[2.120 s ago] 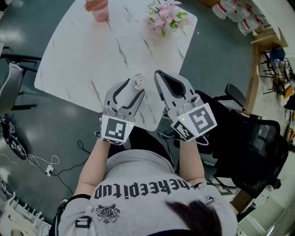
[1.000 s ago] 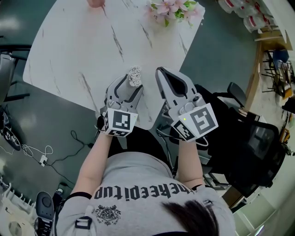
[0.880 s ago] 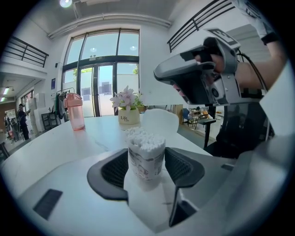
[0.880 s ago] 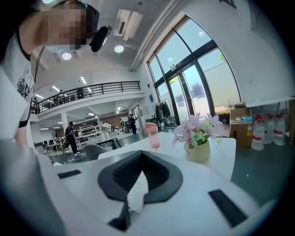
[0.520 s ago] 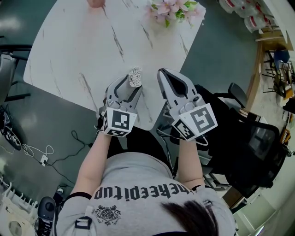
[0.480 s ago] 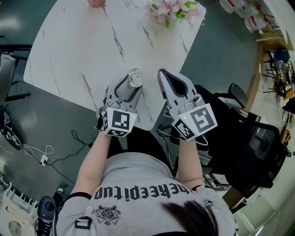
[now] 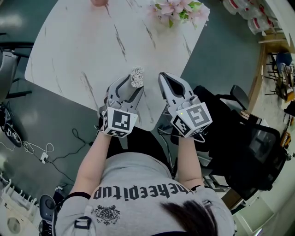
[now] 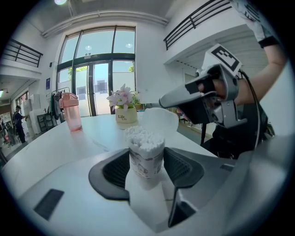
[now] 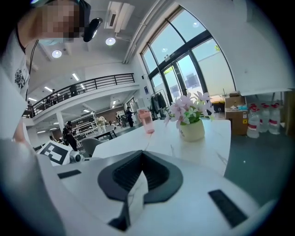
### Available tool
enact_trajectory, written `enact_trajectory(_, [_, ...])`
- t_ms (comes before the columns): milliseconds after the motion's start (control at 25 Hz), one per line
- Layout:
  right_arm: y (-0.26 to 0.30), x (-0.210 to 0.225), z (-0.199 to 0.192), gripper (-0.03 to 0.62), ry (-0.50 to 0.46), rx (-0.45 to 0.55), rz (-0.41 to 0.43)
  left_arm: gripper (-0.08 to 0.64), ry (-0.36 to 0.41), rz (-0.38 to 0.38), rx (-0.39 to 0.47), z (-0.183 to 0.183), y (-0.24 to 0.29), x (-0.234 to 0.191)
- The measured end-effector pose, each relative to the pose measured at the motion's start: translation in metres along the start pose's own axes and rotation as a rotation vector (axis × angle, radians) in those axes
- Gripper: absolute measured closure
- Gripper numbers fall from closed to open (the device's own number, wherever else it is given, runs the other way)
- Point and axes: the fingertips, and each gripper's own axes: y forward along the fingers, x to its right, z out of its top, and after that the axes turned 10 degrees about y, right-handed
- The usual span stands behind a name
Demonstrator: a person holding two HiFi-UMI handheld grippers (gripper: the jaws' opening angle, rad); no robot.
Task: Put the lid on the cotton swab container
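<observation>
The cotton swab container point(image 7: 137, 76), a small patterned cup packed with white swabs, stands near the table's front edge. My left gripper point(image 7: 131, 85) has it between its jaws. In the left gripper view both pads touch the container point(image 8: 145, 152), so this gripper point(image 8: 146, 159) is shut on it. My right gripper point(image 7: 164, 77) is just to the right, shut on a thin translucent lid point(image 9: 137, 191) seen edge-on. From the left gripper view that round lid point(image 8: 159, 120) hangs at the right gripper's tip point(image 8: 162, 102), just behind and above the swabs.
On the white marble table point(image 7: 83, 46), a flower pot point(image 7: 177, 10) stands at the far right and a pink tumbler point(image 7: 99, 2) at the far edge. A black chair point(image 7: 249, 138) is to my right. Cables lie on the floor at the left.
Two seconds ago the container stood beside the left gripper's open jaws; now it sits between them. Over the last second the right gripper has turned slightly and edged towards the container.
</observation>
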Motion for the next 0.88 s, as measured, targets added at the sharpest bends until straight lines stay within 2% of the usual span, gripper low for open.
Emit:
enact_trajectory(240, [0.006,0.002,-0.018,0.580,0.024,-0.037,0.004,0.321,0.007,-0.005,-0.003,0.000,0.000,0.001])
enact_trajectory(880, [0.029,-0.027,-0.016,0.580,-0.012,-0.071,0.094,0.321,0.008,-0.013,-0.001,0.001,0.001,0.001])
